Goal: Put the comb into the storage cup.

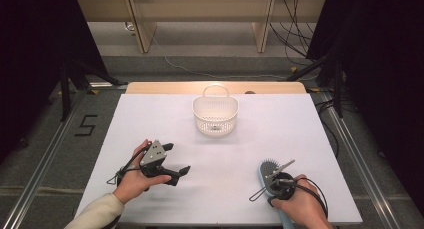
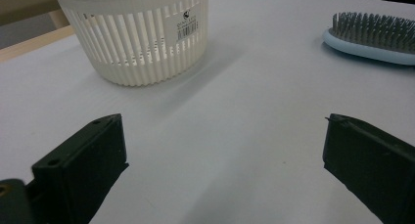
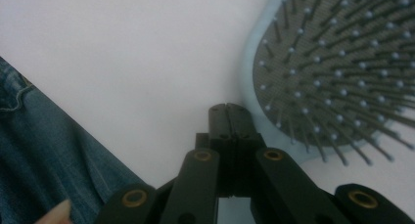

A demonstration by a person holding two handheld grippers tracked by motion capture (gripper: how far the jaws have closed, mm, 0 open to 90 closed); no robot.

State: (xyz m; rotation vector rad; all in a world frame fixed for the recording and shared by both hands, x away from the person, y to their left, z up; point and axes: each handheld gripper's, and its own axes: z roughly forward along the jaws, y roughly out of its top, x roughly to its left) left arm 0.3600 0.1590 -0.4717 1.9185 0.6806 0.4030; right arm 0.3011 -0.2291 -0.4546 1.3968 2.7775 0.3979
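- Hairbrush lies bristles-up near the front right of the white table, its light blue rim and grey bristle pad clear in the right gripper view; its handle runs toward the table's front edge, under the person's right hand.
- Right gripper has its jaws pressed together, tips just beside the edge of the brush head and seemingly over the neck; whether they pinch the handle underneath is hidden, so I cannot tell if anything is gripped.
- Left gripper has its jaws spread wide with nothing between them, low over bare table and facing the basket.
- White slotted basket stands upright near the far middle of the table, well apart from the brush, and looks like the likely destination.
- Risk: if the closed jaws are merely resting on the neck, a lift would leave the brush behind or skid it sideways across the smooth surface.
- Risk: a pinch taken so close to the head leaves the long handle unbalanced, so the brush could swing or slip out mid-carry.
- Risk: the brush seems long compared with the basket's opening; brought in flat it may catch the rim or loop handle and tip the light basket.
- Risk: the spread left gripper could nudge the basket if it moves forward carelessly.
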